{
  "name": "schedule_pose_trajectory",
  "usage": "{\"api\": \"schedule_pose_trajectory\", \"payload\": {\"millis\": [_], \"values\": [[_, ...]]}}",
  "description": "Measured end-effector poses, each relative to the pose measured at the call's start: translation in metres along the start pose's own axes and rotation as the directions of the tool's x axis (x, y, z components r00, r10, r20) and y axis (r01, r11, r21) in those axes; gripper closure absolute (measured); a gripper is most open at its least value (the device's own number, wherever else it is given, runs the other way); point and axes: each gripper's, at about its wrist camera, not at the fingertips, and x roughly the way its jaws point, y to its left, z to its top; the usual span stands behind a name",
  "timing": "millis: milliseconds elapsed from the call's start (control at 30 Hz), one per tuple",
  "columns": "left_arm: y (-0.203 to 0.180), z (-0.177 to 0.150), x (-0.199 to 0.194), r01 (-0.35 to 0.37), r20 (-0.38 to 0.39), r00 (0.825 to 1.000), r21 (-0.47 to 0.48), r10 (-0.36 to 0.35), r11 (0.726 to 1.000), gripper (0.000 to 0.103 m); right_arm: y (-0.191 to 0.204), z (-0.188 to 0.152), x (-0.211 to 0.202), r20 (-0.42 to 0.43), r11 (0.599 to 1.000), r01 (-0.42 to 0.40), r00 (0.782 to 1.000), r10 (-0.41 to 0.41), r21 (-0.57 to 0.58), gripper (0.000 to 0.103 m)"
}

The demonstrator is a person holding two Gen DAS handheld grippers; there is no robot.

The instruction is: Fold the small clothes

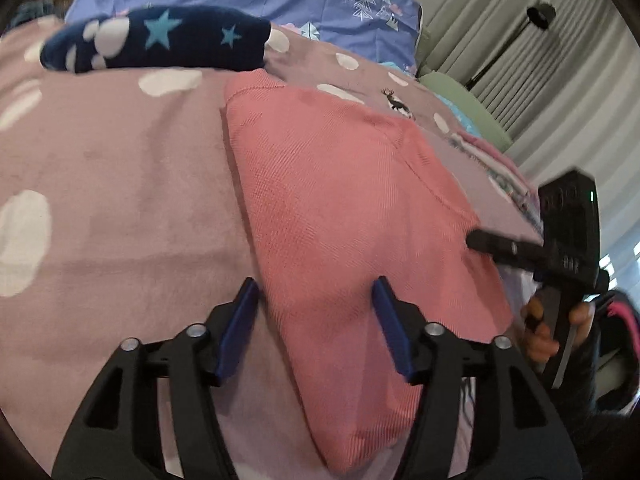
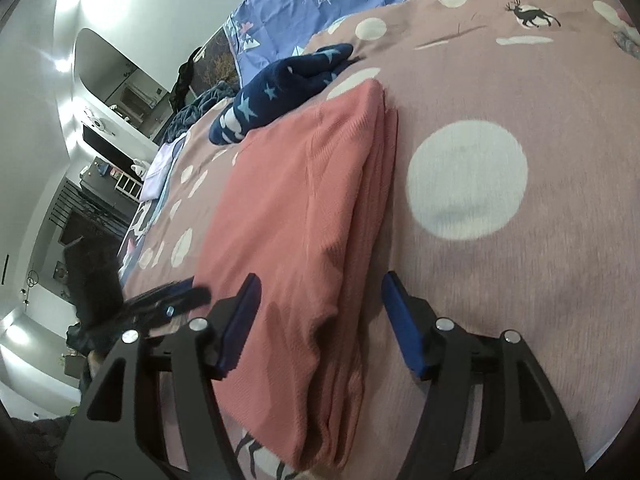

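Nearest, the left gripper [image 1: 316,308] and right gripper [image 2: 320,304] both have jaws apart, straddling opposite near edges of the folded salmon-pink ribbed knit garment [image 1: 340,200] lying on the mauve white-dotted fleece bed blanket [image 1: 120,184]. A pinch catching only the upper layers could spill the stacked fold apart. Farther back, dragging might bump the navy star-patterned fleece garment [image 1: 160,38].

Pink blanket [image 2: 540,240] bare at 3 o'clock of folded coral garment [image 2: 304,208]; navy star-print cloth [image 2: 280,92] blocks 11 o'clock corner.
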Motion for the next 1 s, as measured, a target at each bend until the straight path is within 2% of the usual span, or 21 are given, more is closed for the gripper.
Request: {"api": "schedule_pose_trajectory", "payload": {"millis": [133, 233, 300, 367, 533, 1000], "values": [[0.003, 0.009, 0.013, 0.048, -0.007, 0.999, 0.008, -0.048, 0.999, 0.036, -0.002, 0.005, 0.009, -0.037, 1.000, -0.001, 0.999, 0.001, 0.001, 0.039], [0.006, 0.019, 0.024, 0.069, -0.009, 0.998, 0.001, -0.069, 0.998, 0.036, -0.006, 0.019, 0.021, -0.054, 0.999, -0.043, 0.998, 0.043, 0.012, 0.039], [0.002, 0.025, 0.030, 0.065, -0.012, 0.998, 0.014, -0.065, 0.998, 0.036, -0.011, 0.030, 0.031, -0.060, 0.997, -0.067, 0.996, 0.069, 0.027, 0.044], [0.000, 0.028, 0.033, 0.052, -0.016, 0.999, 0.041, -0.051, 0.998, 0.036, -0.015, 0.038, 0.039, -0.060, 0.997, -0.070, 0.996, 0.072, 0.039, 0.056], [-0.002, 0.034, 0.038, 0.047, -0.023, 0.999, 0.073, -0.046, 0.996, 0.035, -0.024, 0.050, 0.048, -0.056, 0.992, -0.106, 0.992, 0.109, 0.065, 0.065], [0.006, 0.029, 0.034, 0.078, -0.011, 0.997, 0.084, -0.077, 0.993, 0.039, -0.023, 0.034, 0.031, -0.054, 0.994, -0.109, 0.992, 0.110, 0.029, 0.066]]}}
